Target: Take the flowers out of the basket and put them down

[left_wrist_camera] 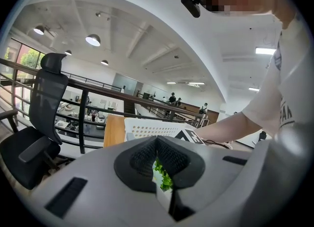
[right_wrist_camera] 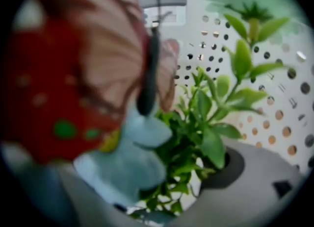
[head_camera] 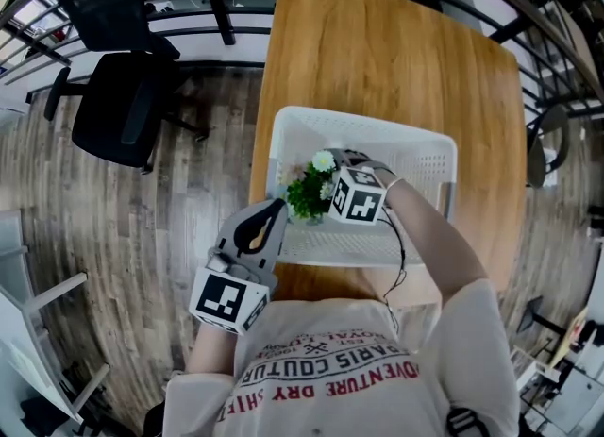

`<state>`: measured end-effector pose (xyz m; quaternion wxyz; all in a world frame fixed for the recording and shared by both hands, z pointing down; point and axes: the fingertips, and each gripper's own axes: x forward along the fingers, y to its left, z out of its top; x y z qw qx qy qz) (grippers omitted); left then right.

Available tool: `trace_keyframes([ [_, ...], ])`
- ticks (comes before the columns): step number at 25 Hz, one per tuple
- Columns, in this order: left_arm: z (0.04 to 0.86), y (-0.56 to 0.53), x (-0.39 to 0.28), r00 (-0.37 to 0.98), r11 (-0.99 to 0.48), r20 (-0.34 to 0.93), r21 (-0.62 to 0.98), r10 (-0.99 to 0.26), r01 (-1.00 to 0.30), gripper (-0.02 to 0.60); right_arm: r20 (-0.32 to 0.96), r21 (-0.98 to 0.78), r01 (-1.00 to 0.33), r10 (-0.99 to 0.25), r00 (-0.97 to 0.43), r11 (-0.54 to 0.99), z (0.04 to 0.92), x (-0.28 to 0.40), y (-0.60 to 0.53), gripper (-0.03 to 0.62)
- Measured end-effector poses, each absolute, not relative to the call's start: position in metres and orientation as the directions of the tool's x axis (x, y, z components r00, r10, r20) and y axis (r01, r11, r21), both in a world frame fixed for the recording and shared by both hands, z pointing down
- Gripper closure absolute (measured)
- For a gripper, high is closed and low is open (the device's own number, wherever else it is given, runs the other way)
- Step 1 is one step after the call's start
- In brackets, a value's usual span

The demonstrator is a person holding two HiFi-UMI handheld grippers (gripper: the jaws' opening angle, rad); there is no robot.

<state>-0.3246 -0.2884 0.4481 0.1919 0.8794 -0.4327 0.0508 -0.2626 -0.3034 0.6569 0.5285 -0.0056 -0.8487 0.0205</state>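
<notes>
A bunch of flowers (head_camera: 310, 190) with green leaves and a white bloom stands at the left end of the white perforated basket (head_camera: 377, 128) on the wooden table (head_camera: 396, 58). My right gripper (head_camera: 330, 188) reaches into the basket from the right and is shut on the flowers. In the right gripper view the leaves (right_wrist_camera: 206, 133) and a blurred red butterfly ornament (right_wrist_camera: 83, 69) fill the space between the jaws, with the basket wall (right_wrist_camera: 274, 103) behind. My left gripper (head_camera: 276, 209) is shut and empty just outside the basket's near-left corner. Its pads (left_wrist_camera: 142, 160) meet at the tip.
A black office chair (head_camera: 123, 105) stands on the wood floor left of the table, with a dark railing (head_camera: 226, 10) behind it. White furniture (head_camera: 28, 331) sits at the lower left. The far half of the table carries nothing.
</notes>
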Motion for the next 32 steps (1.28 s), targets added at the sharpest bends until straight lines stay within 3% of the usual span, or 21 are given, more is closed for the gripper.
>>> trace_keyframes([
  [8,0.447,-0.29,-0.324,0.627,-0.555,0.254,0.302,-0.737,-0.775,0.555,0.897,-0.029,-0.014,0.019,-0.443,0.999,0.674,-0.269,-0.303,0.103],
  [12,0.448,-0.291,-0.325,0.628,-0.555,0.253,0.305,-0.736,-0.774,0.555,0.926,-0.021,-0.011,0.015,-0.376,1.0,0.677,-0.268,-0.304,0.102],
  [20,0.448,-0.293,-0.332,0.576,-0.485,0.236,0.348,-0.783,-0.802,0.555,0.919,0.003,-0.027,-0.013,-0.395,1.0,0.675,-0.262,-0.304,0.103],
  [32,0.435,-0.293,-0.334,0.522,-0.448,0.221,0.309,-0.824,-0.839,0.555,0.885,-0.019,-0.167,-0.061,-0.462,0.986,0.647,-0.249,-0.309,0.106],
])
